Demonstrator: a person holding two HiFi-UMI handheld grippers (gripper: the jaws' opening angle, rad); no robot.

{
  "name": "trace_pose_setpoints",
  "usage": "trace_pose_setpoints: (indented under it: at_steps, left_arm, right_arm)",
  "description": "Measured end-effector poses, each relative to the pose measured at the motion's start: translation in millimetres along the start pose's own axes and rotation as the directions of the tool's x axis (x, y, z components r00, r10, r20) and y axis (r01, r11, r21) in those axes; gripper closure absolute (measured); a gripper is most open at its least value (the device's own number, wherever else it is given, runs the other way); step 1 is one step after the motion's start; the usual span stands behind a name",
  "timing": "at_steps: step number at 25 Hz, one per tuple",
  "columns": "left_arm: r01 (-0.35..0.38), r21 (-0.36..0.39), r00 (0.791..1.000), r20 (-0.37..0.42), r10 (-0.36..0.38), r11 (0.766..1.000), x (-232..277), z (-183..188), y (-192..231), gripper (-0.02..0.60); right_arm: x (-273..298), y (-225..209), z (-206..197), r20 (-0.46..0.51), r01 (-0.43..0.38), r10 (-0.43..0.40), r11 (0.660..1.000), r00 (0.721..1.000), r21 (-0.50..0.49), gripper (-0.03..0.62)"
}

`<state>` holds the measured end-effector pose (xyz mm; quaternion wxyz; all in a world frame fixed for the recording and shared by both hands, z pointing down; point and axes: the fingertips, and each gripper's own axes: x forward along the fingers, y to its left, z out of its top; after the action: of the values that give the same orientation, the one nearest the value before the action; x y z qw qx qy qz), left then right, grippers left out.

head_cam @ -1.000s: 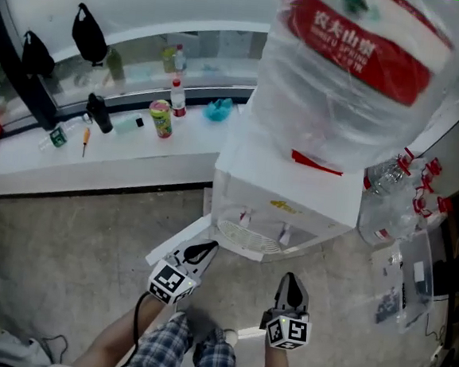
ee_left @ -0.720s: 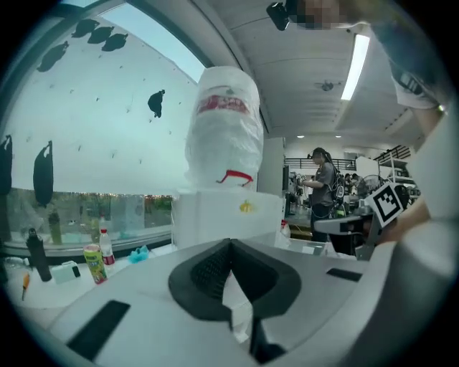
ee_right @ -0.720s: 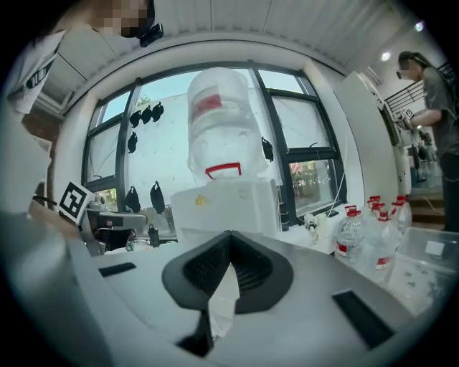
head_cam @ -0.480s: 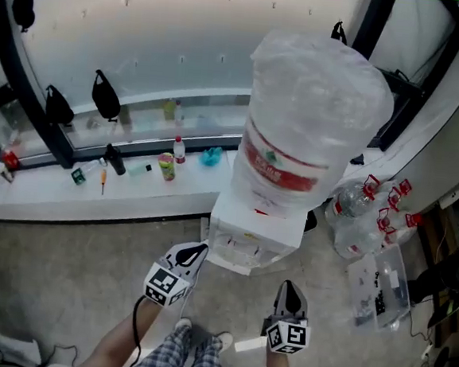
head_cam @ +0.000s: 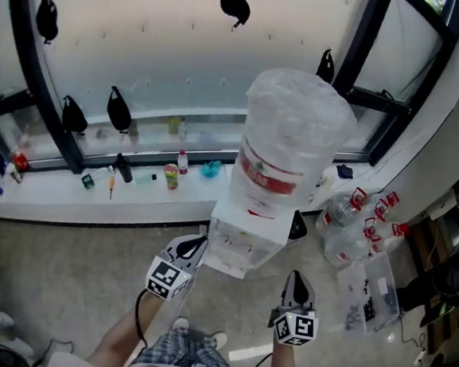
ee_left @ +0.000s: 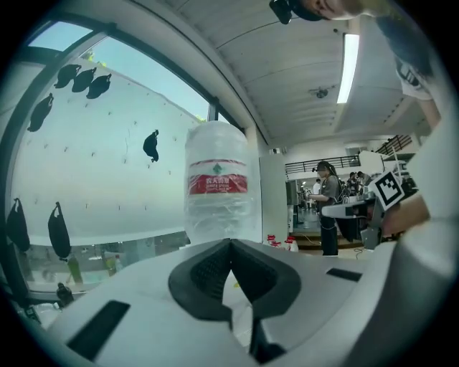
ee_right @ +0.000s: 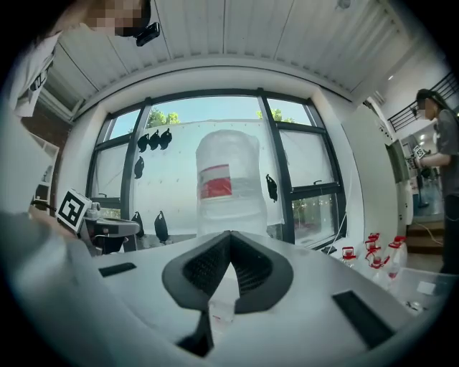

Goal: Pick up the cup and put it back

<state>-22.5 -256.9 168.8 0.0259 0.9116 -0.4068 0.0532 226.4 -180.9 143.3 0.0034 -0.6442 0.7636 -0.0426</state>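
A white water dispenser (head_cam: 240, 247) stands on the floor (head_cam: 62, 276) straight ahead of both tools. It carries a large upturned water bottle (head_cam: 289, 144) wrapped in clear plastic, with a red label band. In both gripper views this bottle fills the middle, right behind the jaw tips.

Behind the dispenser a white window ledge (head_cam: 53, 195) runs along dark-framed windows, and black bags (head_cam: 119, 109) hang in front of the pale pane. On the ledge lie a black bottle (head_cam: 123, 167), an orange-handled screwdriver (head_cam: 110, 183), a small red-capped bottle (head_cam: 183, 161) and a crumpled blue thing (head_cam: 211, 168). To the dispenser's right, empty bottles with red caps (head_cam: 354, 221) crowd the floor beside a clear plastic box (head_cam: 376, 291). The left gripper view shows another person (ee_left: 326, 204) standing farther back in the room.

The green cup (head_cam: 171, 176) stands upright on the ledge, just left of the red-capped bottle and left of the dispenser. It is small in the head view, green with a pinkish band; it may be a can rather than a cup. It is well apart from both tools.

The left tool (head_cam: 196, 245) has its jaws pressed together with nothing between them, and its tip overlaps the dispenser's left edge. The right tool (head_cam: 297, 279) is likewise pressed together and empty, near the dispenser's right front corner.
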Motion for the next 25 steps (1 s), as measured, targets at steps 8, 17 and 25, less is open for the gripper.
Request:
trace_pose_setpoints:
  at_steps: [8, 17, 25]
  left_arm:
    - [0.017, 0.012, 0.999, 0.046, -0.018, 1.000, -3.9, 28.4, -15.5, 0.557]
    - [0.027, -0.004, 0.998, 0.057, -0.027, 1.000, 5.6, 35.4, -15.3, 0.557]
    - [0.029, -0.012, 0.998, 0.063, -0.028, 1.000, 14.9, 37.3, -11.3, 0.557]
  right_arm:
    - [-19.1, -11.7, 24.0, 0.037, 0.031, -0.031, 0.999, 0.999, 0.007, 0.577]
    - [-23.7, -22.4, 27.6, 0.043, 0.053, -0.054, 0.998, 0.998, 0.018, 0.577]
    - [-23.6, -29.3, 28.3, 0.039, 0.066, -0.066, 0.998, 0.997, 0.010, 0.577]
